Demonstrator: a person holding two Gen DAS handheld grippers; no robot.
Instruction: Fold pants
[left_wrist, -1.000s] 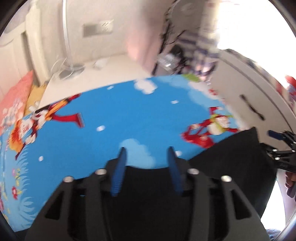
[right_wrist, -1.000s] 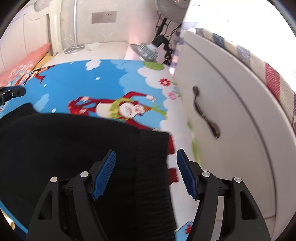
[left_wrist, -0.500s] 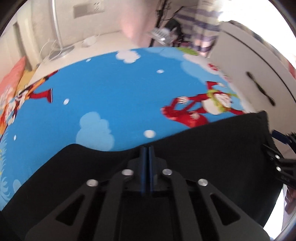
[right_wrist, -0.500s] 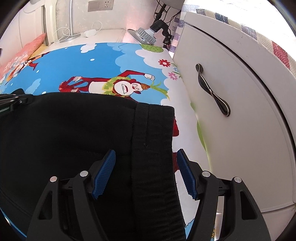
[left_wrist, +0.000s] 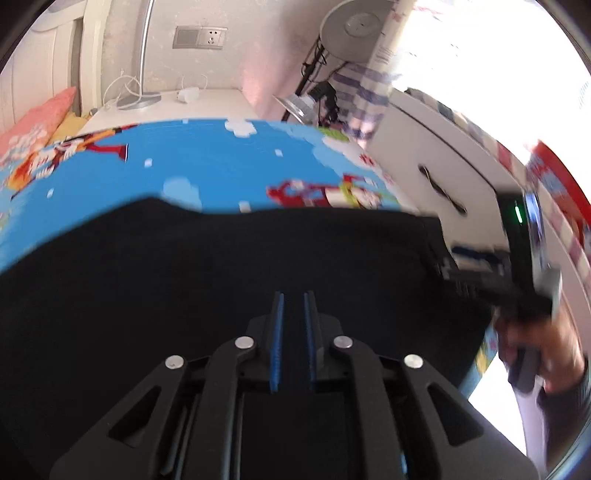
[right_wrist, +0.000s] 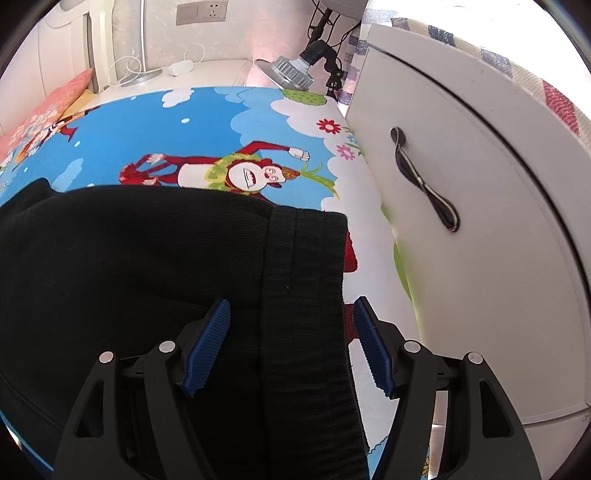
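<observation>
Black pants (left_wrist: 229, 280) lie on a blue cartoon-print sheet (left_wrist: 207, 158). In the left wrist view my left gripper (left_wrist: 293, 299) sits over the fabric, its blue pads a narrow gap apart with cloth dark between them. The other hand-held gripper (left_wrist: 480, 266) shows at the pants' right edge. In the right wrist view my right gripper (right_wrist: 290, 314) is open, its blue fingers (right_wrist: 207, 343) straddling the ribbed waistband (right_wrist: 306, 288) of the pants (right_wrist: 129, 266).
A white cabinet (right_wrist: 480, 206) with a dark handle (right_wrist: 424, 181) stands close on the right. A pink pillow (left_wrist: 33, 129) lies at the far left. A lamp base and cables sit on a white ledge (left_wrist: 155, 99) behind the bed.
The left gripper shut on the pants half a second ago and now shows a small gap between its pads. It has moved back over the fabric. The right gripper stayed open over the waistband.
</observation>
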